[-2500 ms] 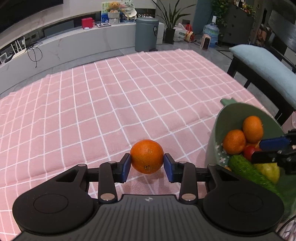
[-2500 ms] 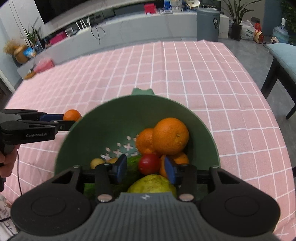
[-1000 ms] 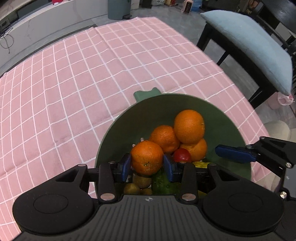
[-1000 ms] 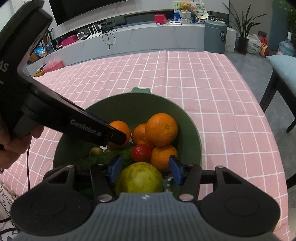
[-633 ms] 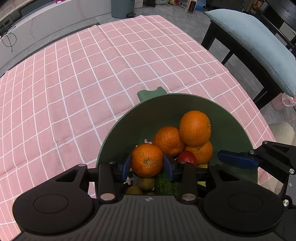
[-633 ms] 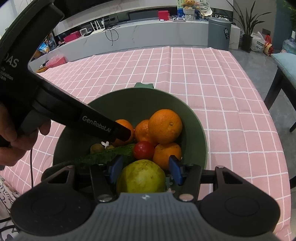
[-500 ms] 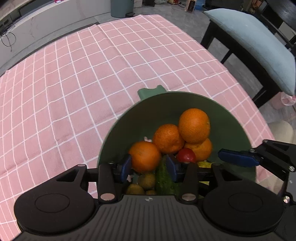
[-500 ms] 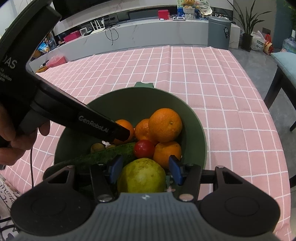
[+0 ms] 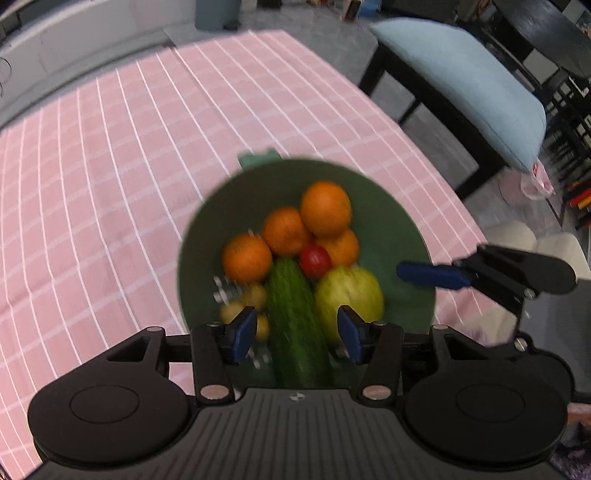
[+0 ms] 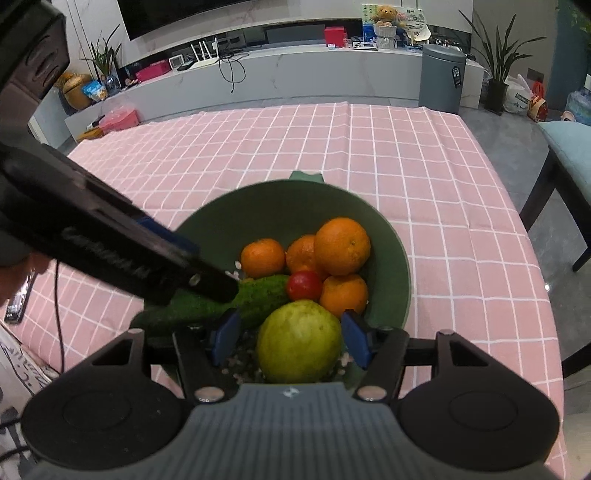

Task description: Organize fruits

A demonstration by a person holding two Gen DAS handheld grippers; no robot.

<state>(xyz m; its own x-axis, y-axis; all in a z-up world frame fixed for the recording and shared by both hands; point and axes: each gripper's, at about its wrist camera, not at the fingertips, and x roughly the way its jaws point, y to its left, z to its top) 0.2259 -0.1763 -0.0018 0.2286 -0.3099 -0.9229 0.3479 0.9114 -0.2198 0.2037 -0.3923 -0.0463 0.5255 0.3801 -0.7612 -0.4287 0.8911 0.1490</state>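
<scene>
L gripper [image 9: 297,329] jaws just spread, empty; its orange [image 9: 246,258] now sits in bowl [image 9: 402,229] at 9 o'clock. R gripper [image 10: 290,339] spread around guava [image 10: 299,341], likely next pick.

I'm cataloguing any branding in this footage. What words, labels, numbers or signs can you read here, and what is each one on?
Nothing can be read for certain.
Left gripper: white lettering along its arm, too blurred to read.
Grey bin: a dark label, too small to read.
White item at the lower left edge: dark letters, cut off and unreadable.
Shelf boxes and cards: print too small to read.
</scene>
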